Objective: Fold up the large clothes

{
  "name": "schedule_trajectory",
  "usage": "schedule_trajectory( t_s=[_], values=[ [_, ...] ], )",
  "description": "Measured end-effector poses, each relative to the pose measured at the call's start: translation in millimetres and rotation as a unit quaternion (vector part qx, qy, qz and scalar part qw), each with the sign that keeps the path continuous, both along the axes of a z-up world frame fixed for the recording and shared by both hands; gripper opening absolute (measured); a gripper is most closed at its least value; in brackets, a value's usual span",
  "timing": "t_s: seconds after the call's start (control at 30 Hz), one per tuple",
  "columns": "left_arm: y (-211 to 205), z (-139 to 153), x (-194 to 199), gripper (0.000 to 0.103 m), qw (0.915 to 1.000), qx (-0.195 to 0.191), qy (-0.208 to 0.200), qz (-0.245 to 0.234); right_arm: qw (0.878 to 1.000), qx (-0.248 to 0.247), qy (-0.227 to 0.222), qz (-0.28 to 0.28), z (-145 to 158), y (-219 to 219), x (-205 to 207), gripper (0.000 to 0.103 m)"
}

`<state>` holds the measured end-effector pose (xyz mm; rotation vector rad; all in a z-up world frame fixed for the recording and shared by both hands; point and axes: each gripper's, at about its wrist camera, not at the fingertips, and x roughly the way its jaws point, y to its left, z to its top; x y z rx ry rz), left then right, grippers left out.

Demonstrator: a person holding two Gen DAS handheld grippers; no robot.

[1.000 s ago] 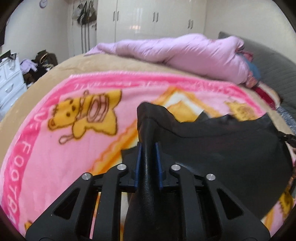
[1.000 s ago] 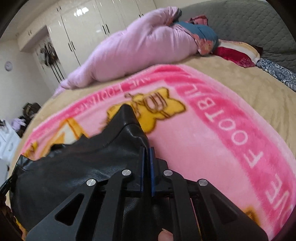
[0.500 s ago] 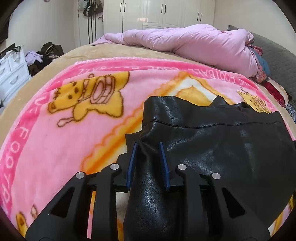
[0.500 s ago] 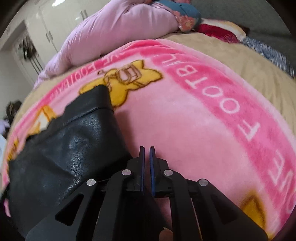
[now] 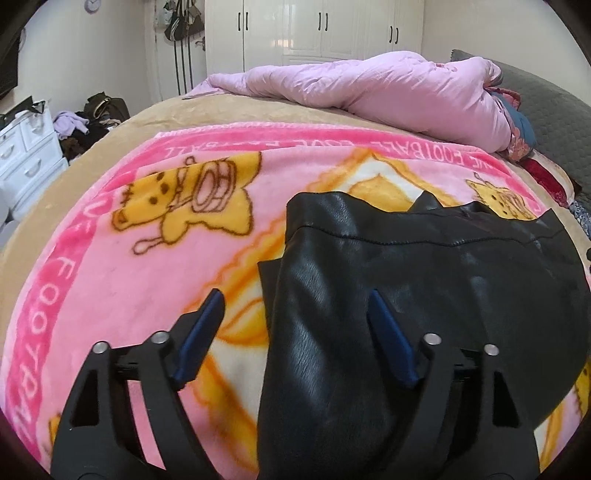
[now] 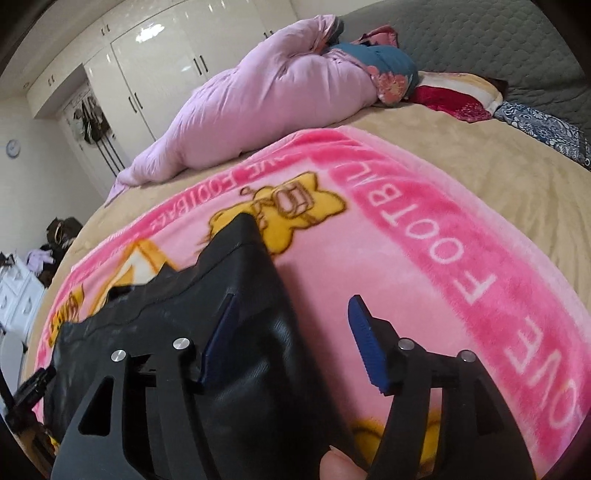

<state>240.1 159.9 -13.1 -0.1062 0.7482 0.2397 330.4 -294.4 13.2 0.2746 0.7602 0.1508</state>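
Observation:
A black leather garment (image 5: 424, 280) lies folded on a pink cartoon blanket (image 5: 110, 266) on the bed. My left gripper (image 5: 295, 306) is open, its blue pads spread wide over the garment's left edge, holding nothing. The garment also shows in the right wrist view (image 6: 207, 295), its right edge lying under my right gripper (image 6: 291, 314), which is open and empty. The blanket (image 6: 424, 258) extends to the right of it.
A rolled lilac duvet (image 5: 388, 92) lies along the far side of the bed, with pillows (image 6: 454, 96) and a grey headboard (image 6: 480, 40) at the right. White wardrobes (image 5: 314, 29) stand behind. A white dresser (image 5: 26, 147) and a clothes pile stand left of the bed.
Both grippers were shut on the garment's edges and have opened, letting it go. The garment has been lowered and now rests flat on the blanket.

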Motion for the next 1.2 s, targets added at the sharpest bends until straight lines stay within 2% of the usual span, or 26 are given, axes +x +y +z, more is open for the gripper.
schedule_trajectory(
  t_s=[0.1, 0.27, 0.33, 0.4, 0.47, 0.53, 0.6, 0.8, 0.97, 1.2],
  values=[
    [4.2, -1.8, -10.4, 0.080, 1.0000, -0.006, 0.002, 0.006, 1.000, -0.003, 0.025, 0.015, -5.9, 7.6, -2.8, 0.067],
    [24.7, -15.7, -24.1, 0.087, 0.9982, -0.054, 0.009, 0.026, 0.996, -0.021, 0.090, 0.007, -34.0, 7.4, 2.3, 0.066],
    [27.4, -23.0, -23.0, 0.088, 0.9977, -0.060, 0.018, 0.023, 0.994, -0.016, 0.110, 0.003, -46.1, 4.3, 4.8, 0.066],
    [28.2, -32.4, -21.7, 0.088, 0.9971, -0.068, 0.025, 0.019, 0.993, -0.020, 0.115, -0.003, -54.9, 5.7, 4.3, 0.068],
    [33.6, -36.7, -22.5, 0.088, 0.9950, -0.093, 0.026, 0.023, 0.993, -0.031, 0.113, -0.008, -58.3, 9.5, 2.2, 0.068],
    [33.1, -31.0, -25.4, 0.087, 0.9946, -0.098, 0.022, 0.026, 0.994, -0.047, 0.099, -0.014, -54.2, 14.4, -3.7, 0.068],
    [28.9, -22.0, -30.5, 0.086, 0.9959, -0.085, 0.015, 0.025, 0.995, -0.052, 0.082, -0.019, -46.1, 13.9, -10.8, 0.068],
    [7.7, 4.3, -50.0, 0.086, 0.9976, -0.069, -0.006, -0.002, 0.997, -0.076, 0.014, -0.014, -15.8, 19.3, -42.0, 0.070],
    [-12.1, 18.8, -57.1, 0.093, 0.9978, -0.061, -0.014, -0.021, 0.997, -0.074, -0.028, -0.005, 2.4, 27.7, -66.0, 0.073],
    [-38.2, 30.2, -66.2, 0.093, 0.9974, -0.053, -0.019, -0.044, 0.997, -0.052, -0.060, -0.008, 19.1, 26.3, -90.5, 0.079]
  ],
)
